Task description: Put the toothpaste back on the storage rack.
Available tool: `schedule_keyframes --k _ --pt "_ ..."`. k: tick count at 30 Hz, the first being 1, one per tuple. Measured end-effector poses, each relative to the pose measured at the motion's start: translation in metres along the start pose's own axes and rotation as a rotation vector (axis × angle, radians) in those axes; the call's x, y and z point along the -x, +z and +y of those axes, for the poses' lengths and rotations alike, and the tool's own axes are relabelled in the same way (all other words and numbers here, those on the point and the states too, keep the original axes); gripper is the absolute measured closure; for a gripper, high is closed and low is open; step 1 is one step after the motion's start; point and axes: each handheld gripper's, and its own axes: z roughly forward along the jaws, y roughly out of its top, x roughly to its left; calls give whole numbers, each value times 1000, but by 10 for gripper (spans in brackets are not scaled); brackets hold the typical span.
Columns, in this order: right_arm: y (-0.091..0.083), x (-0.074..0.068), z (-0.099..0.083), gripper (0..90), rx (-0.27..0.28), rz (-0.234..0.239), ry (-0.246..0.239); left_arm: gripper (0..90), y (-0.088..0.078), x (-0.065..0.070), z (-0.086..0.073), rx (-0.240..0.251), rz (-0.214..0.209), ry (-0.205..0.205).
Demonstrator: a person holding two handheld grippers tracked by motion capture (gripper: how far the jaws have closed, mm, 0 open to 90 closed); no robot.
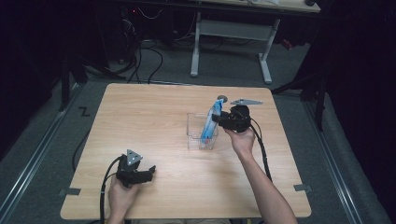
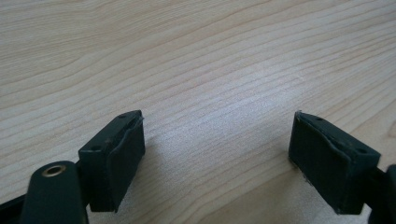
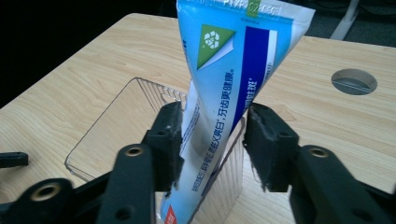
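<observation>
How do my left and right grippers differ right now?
The left gripper is open over bare table, holding nothing; the right gripper brackets the toothpaste tube, with a gap visible at one pad. The left sits near the front edge; the right is at the clear container. Both are black and hand-held.

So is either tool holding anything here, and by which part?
The right tool stands around the toothpaste tube at mid-body, over the clear container; whether its pads actually press it cannot be told. The left tool is open, holding nothing.

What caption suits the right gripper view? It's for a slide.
Right gripper jaws flank a blue toothpaste tube standing tilted in a clear plastic container.
</observation>
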Motion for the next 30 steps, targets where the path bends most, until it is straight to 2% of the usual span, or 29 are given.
schedule_keyframes --k 7,11,20,30 --pt "-12 2 -1 486 32 -14 -13 189 0 0 0 0 0 0" --pt "-17 3 -2 468 25 -41 -20 189 0 0 0 1 -1 0" --pt "-27 3 -2 447 34 -57 -44 189 0 0 0 1 -1 0" --pt "-37 9 -5 410 53 -83 -26 189 0 0 0 1 -1 0"
